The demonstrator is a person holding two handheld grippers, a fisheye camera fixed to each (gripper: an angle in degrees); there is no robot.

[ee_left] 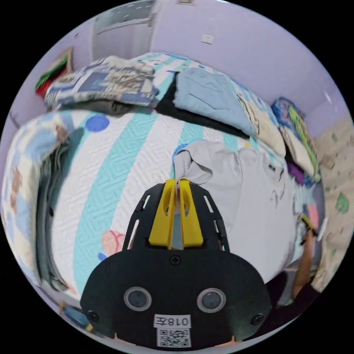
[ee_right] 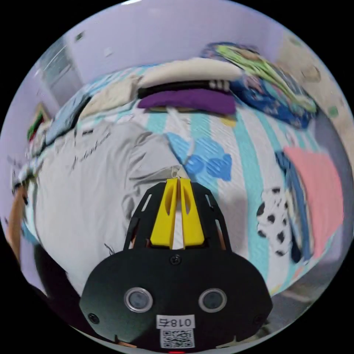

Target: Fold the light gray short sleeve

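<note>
The light gray short sleeve shirt (ee_left: 254, 206) lies spread on the striped bed cover (ee_left: 110, 162). My left gripper (ee_left: 179, 181) is shut on a lifted fold of its edge, which bunches up just past the yellow jaws. In the right gripper view the same shirt (ee_right: 92, 184) covers the left half of the bed. My right gripper (ee_right: 178, 179) is shut on a corner of the shirt at its right edge. The other gripper's yellow tip (ee_left: 306, 221) peeks out past the shirt's far side in the left gripper view.
Folded clothes ring the bed: a patterned stack (ee_left: 103, 81), a blue garment (ee_left: 210, 99), a cream pile (ee_left: 265, 125). The right gripper view has a purple fold (ee_right: 188, 100), a pink garment (ee_right: 317, 195) and a black-spotted cloth (ee_right: 274, 221). Lilac walls stand behind.
</note>
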